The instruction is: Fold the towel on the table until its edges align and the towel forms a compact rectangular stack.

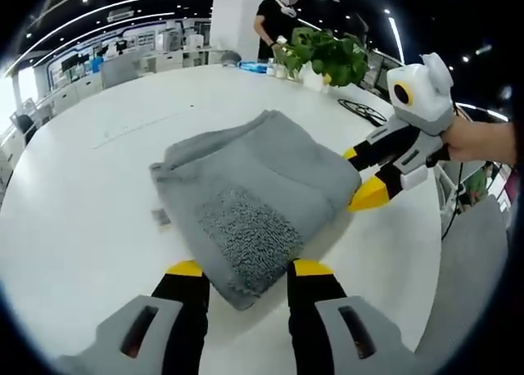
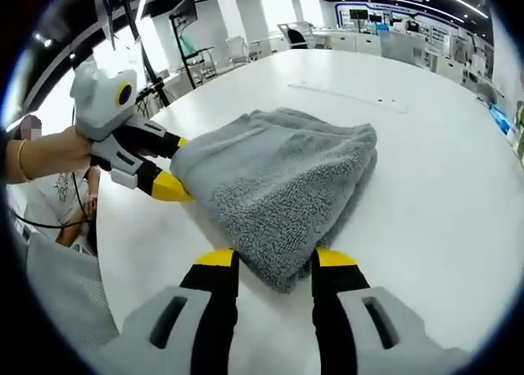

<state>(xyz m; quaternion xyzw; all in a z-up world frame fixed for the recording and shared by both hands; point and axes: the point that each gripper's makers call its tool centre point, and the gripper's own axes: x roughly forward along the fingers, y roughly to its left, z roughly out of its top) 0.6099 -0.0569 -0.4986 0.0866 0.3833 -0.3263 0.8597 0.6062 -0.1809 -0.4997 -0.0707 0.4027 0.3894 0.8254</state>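
On the white table (image 1: 74, 219), both hand-held grippers (left (image 1: 242, 270), right (image 2: 275, 259)) straddle the folded towel (image 1: 254, 203), jaws spread.

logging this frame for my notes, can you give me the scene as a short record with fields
surface: white table
towel: grey towel, folded into a thick, roughly rectangular stack, edges not quite flush
left gripper: left gripper, jaws open on either side of one towel corner
right gripper: right gripper, jaws open, straddling another corner of the towel
background: potted plant and a black cable at the far table edge; a person stands beyond
task state: near final, towel not yet released
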